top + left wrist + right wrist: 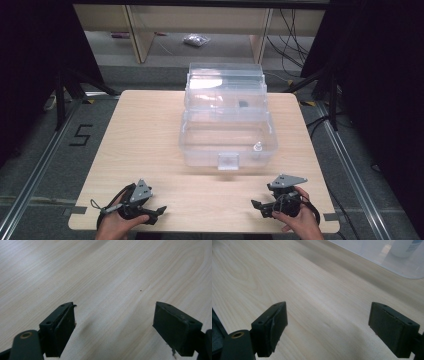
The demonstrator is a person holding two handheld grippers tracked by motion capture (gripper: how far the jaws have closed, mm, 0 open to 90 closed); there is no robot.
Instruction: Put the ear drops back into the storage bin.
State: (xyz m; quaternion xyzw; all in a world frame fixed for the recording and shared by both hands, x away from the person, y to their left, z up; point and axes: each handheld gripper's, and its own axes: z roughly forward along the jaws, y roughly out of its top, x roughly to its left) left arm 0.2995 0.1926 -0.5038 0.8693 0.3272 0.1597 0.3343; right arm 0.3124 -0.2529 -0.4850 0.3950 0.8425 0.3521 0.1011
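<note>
Left gripper: we see the left gripper (161, 212) low over the near left part of the table (145, 130), held in a hand (116, 226) that comes in from the bottom edge, its nose pointing toward the middle.
Left jaws: wide apart in the left gripper view (113, 327), with bare pale wood between them and nothing held.
Right gripper: the right gripper (256, 207) sits near the front right edge in the other hand (300, 222), pointing inward toward the left one, with a grey three-cornered plate on top.
Right jaws: wide apart too in the right gripper view (328, 327), gripping nothing, just wood grain between them.
Box: we have a clear plastic box (227, 135) standing at the middle of the table, well apart from both grippers, lid thrown back and its tiered trays stepped up toward the far edge.
Latch: a small clear latch (228, 161) hangs at the middle of the near wall of the box.
Bottle: a small white bottle (258, 147) stands upright inside the lower tub, near its front right corner; the right gripper view catches it (405, 247) through the box wall at the top right.
Dark piece: something small and dark (243, 104) lies in an upper tray; we cannot tell what it is.
</note>
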